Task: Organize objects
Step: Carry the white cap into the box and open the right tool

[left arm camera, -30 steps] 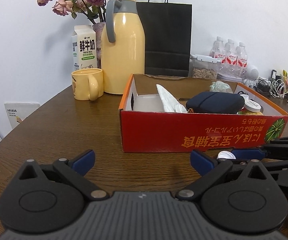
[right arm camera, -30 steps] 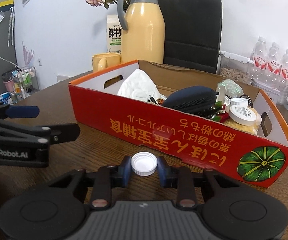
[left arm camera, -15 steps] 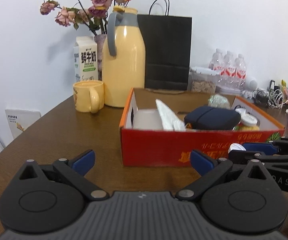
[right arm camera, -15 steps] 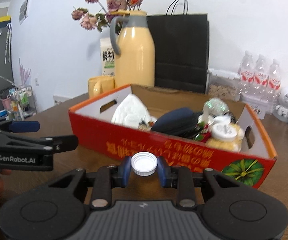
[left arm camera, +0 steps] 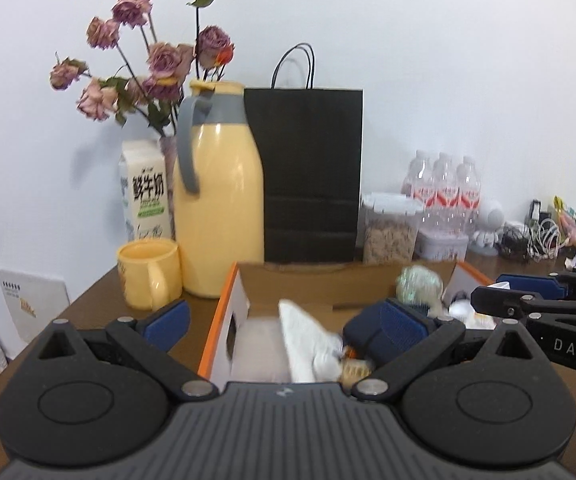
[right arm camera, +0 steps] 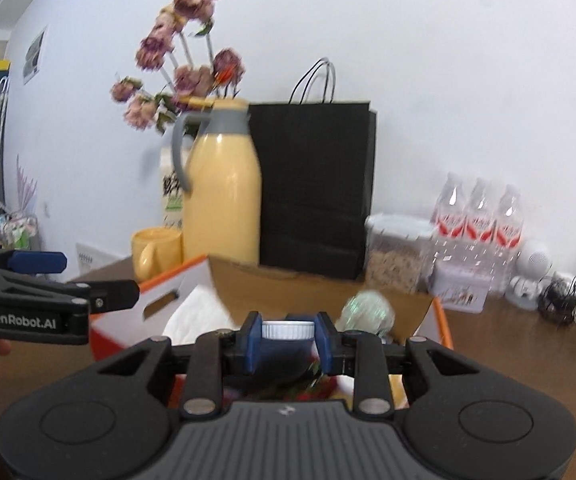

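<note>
white cap (right arm camera: 288, 329) in right gripper (right arm camera: 288, 342) jaws, one box (right arm camera: 191, 280), three bottles (right arm camera: 480, 216)

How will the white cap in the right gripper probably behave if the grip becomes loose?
The white cap looks like thin plastic, so it is probably light and stiff. The right gripper pinches only its ridged rim, so a loose grip could let it slip. Being round and flat, it may roll or wobble if dropped, likely into the cardboard box below.
</note>
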`<state>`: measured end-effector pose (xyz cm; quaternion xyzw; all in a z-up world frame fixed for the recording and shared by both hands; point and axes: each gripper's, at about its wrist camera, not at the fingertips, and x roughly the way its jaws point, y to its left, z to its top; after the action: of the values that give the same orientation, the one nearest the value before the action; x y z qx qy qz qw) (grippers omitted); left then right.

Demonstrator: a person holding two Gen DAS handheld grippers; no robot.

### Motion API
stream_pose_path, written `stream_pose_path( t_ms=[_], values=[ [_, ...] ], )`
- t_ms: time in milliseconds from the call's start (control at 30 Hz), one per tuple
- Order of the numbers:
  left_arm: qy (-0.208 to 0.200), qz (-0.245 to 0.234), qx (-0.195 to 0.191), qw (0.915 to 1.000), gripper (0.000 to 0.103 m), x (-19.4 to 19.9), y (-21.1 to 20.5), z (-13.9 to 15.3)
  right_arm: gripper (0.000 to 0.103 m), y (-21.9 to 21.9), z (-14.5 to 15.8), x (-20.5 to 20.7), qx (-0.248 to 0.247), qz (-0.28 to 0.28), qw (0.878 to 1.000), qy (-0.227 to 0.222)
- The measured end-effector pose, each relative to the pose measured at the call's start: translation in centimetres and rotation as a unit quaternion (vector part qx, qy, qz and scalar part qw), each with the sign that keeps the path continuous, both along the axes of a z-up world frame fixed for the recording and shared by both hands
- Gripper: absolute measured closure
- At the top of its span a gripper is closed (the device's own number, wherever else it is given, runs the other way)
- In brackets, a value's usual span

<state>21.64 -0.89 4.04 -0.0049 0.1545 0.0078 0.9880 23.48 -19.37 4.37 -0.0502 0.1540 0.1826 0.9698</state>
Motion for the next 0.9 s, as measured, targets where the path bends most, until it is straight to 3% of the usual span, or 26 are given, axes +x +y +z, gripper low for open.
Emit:
stream_pose_path(
  t_ms=[367,800,900],
  values=[
    [0.025,0.027,-0.022,0.9991,0.000,6.4,-1.5,2.0,0.076,-2.1,1.9,5.6,0.024,-0.034,0.999,-0.006],
    [0.071,0.025,-0.006,0.9971,0.000,8.3,-1.9,-0.8,0.076,-3.3,-1.5,8.5,0.032,-0.047,0.997,0.046],
    [0.073,0.024,-0.002,0.9971,0.000,8.2,-1.9,-0.7,0.070,-3.3,-1.8,8.6,0.029,-0.050,0.997,0.055]
  ],
)
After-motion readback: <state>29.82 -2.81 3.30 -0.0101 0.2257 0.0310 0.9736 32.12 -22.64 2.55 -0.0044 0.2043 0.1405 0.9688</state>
